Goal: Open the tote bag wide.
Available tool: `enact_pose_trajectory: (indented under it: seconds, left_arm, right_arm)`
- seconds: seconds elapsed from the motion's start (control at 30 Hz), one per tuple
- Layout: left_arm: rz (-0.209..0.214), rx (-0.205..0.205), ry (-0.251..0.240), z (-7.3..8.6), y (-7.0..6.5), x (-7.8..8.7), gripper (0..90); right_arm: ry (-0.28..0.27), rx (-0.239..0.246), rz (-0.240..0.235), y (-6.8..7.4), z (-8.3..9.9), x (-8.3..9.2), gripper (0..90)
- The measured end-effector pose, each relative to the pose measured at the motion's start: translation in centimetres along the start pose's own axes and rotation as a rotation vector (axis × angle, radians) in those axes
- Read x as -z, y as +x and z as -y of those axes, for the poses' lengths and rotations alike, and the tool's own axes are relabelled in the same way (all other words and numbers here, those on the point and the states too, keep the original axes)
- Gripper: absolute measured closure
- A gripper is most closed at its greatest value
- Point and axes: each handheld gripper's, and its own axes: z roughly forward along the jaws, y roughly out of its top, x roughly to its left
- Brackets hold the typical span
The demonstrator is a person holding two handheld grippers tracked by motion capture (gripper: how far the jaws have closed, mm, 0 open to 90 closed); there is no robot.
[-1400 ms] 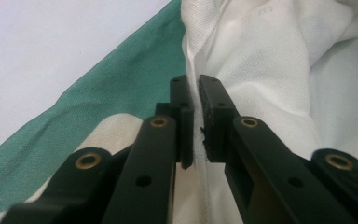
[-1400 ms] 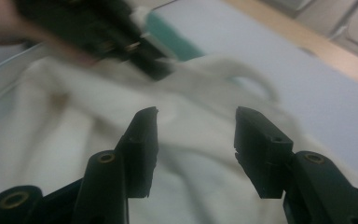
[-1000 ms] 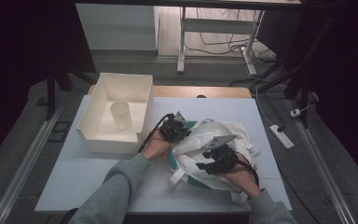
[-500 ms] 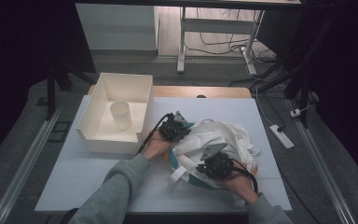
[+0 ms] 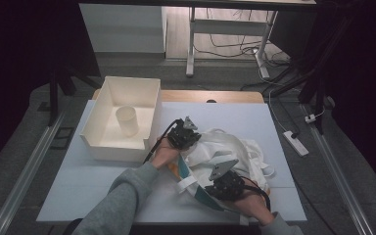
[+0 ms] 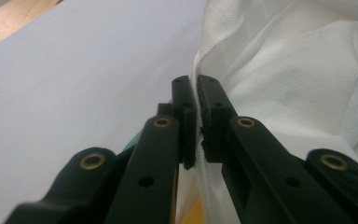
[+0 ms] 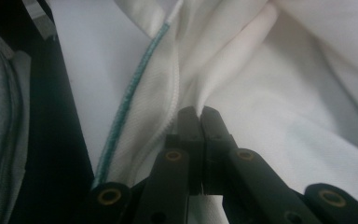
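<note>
While the person's forearms come in from the bottom of the high view, both hands rest on a crumpled white garment [image 5: 225,152] that lies on the near right part of the pale table [image 5: 78,196]. The left gripper [image 5: 192,140] sits at the garment's left edge, and the right gripper [image 5: 214,188] sits at its near edge, where teal trim shows. A white bin [image 5: 127,93] stands on the table's left, well apart from the garment, with a pale cup [image 5: 127,121] upright inside it.

In the left gripper view, the left gripper [image 6: 196,100] has its jaws clenched on a seamed edge of the white garment [image 6: 298,74], a thin strip of cloth pinched between the pads; the bare table [image 6: 74,84] spreads to the left.

In the right gripper view, the right gripper [image 7: 199,119] has just closed its jaws, and they now pinch a fold of the white garment [image 7: 284,102]. A hem with teal stitching [image 7: 130,98] runs up just beside the jaws on the left.
</note>
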Motion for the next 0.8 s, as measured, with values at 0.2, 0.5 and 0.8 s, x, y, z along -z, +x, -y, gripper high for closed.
enact_pose_trajectory:
  seconds: [0.2, 0.5, 0.8]
  left_arm:
    - [0.017, -0.002, 0.001, 0.1, 0.1, 0.1, 85.6]
    - [0.025, -0.002, 0.008, 0.1, 0.1, 0.0, 85.4]
    - [0.031, -0.005, 0.012, 0.1, 0.2, -0.1, 85.4]
  right_arm:
    - [-0.048, -0.026, -0.009, -0.7, 0.2, 0.5, 73.3]
    - [-0.095, -0.1, 0.275, -4.4, -0.7, 3.6, 57.8]
    - [0.065, -0.111, 0.349, -7.8, -0.6, 0.8, 53.2]
